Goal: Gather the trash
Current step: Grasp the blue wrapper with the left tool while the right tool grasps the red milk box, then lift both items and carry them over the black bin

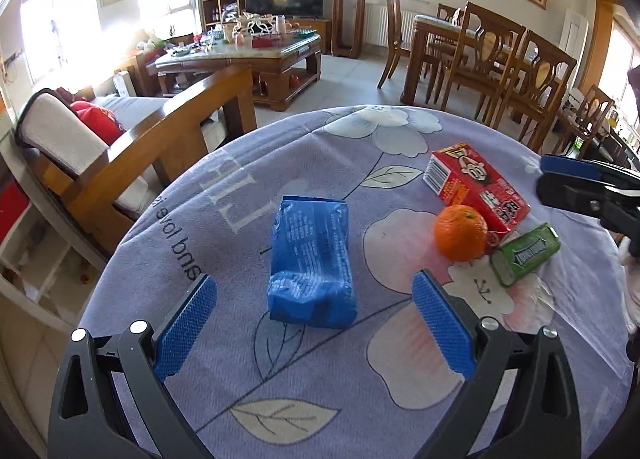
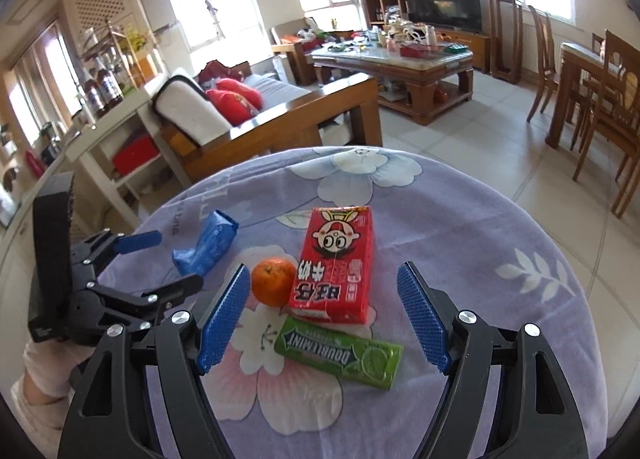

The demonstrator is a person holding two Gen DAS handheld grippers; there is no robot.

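A round table (image 1: 320, 411) stands under a lilac cloth (image 2: 480, 227) printed with big pale flowers and leaves, and four things lie on it. Nearest the left gripper (image 1: 314, 329) is a crumpled blue packet (image 1: 312, 263), covered in fine white print too small to read; it lies just ahead of the gripper and in line with the gap, and the blue ribbed pads (image 1: 186, 329) stand wide apart with nothing between them. The cloth beside the packet carries dark lettering, seen upside down, that reads "and love" next to larger pale capitals I can only partly make out.

To the right lies a red carton (image 2: 336, 263) with a round-eyed cartoon child's face and bold Chinese characters on its front, a barcode on one end. An orange (image 2: 273, 281) sits touching the carton's side. Just in front of both is a green pack of gum (image 2: 340, 353) marked "DOUBLEMINT" in white letters, lying flat and angled across the cloth.

The right gripper (image 2: 322, 319) hangs above the gum and the carton's near end, its jaws spread broadly and holding nothing. A pale sleeve (image 2: 40, 371) shows behind the left gripper.
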